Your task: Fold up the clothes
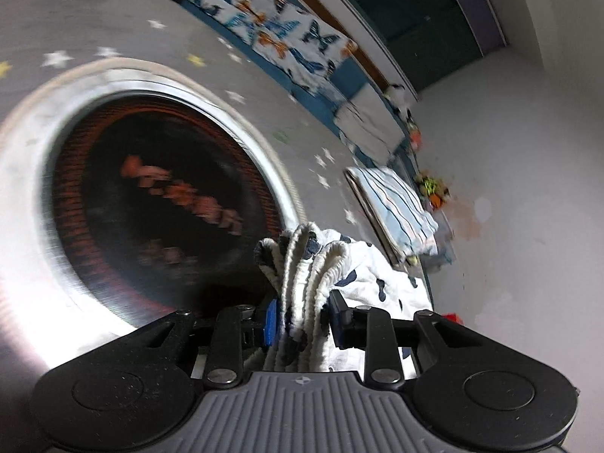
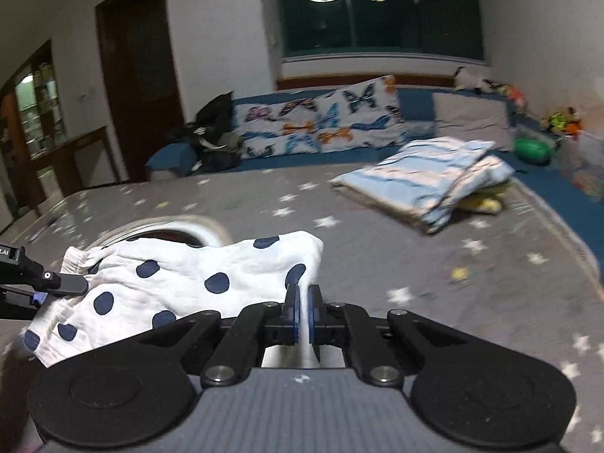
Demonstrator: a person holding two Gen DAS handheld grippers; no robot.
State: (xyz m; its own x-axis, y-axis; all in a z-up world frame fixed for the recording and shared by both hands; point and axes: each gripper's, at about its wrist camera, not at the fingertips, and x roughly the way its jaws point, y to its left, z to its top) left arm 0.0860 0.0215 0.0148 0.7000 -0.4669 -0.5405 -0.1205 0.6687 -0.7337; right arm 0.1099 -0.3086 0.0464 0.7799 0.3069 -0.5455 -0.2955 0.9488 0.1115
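**Now: shorts held at both ends**

The left gripper (image 1: 304, 321) has its jaws clamped on the bunched waistband of the spotted shorts (image 2: 181, 275); the right gripper (image 2: 303, 311) pinches a thin hem nearly shut. Held so above the bed (image 2: 415, 264), the cloth likely hangs ready for a fold.

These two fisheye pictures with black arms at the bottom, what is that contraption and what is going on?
A person holds a two-finger tool in each hand, each with a camera looking along its fingers. One picture comes from the left tool, clamped on the bunched elastic edge of a white garment with navy dots. The other comes from the right tool, pinching another edge of that cloth. They hold it over a grey star-print bed, where a folded striped blanket and a round metal-rimmed object also lie.
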